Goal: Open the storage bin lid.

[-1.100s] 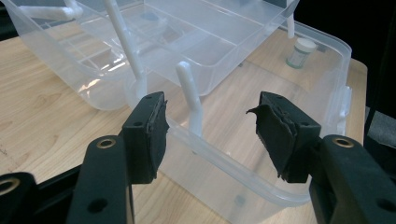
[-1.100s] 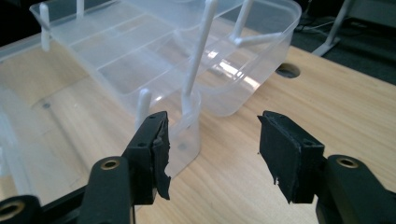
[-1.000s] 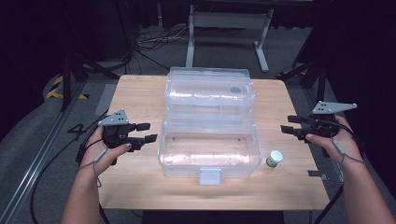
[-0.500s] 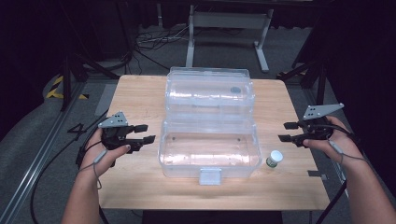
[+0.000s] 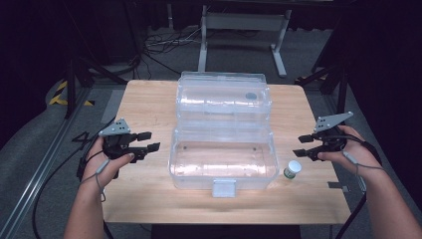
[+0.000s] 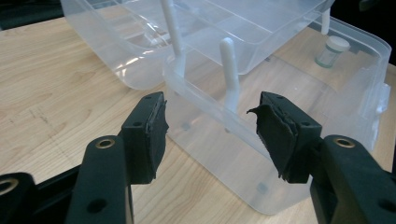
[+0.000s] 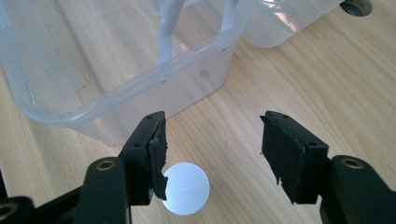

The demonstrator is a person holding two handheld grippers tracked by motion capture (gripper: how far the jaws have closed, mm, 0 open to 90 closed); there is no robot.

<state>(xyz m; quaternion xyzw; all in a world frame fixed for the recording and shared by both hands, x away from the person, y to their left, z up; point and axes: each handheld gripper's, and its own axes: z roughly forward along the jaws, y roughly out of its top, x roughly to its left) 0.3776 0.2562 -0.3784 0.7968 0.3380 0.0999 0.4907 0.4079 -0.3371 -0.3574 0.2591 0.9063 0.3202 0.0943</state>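
Your left gripper (image 5: 147,141) hangs released off the worktop's (image 5: 149,104) left edge, jaws spread and aimed at the clear plastic box (image 5: 223,158) mid-worktop. Your right gripper (image 5: 302,146) is released too, near the right edge, just above the small white-capped jar (image 5: 292,170) beside the box's near right corner.

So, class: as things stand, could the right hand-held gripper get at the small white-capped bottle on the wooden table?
Probably yes. The right hand-held gripper is open, and the small white-capped bottle stands in the open on the wooden table, beside the clear plastic box, with nothing between them.
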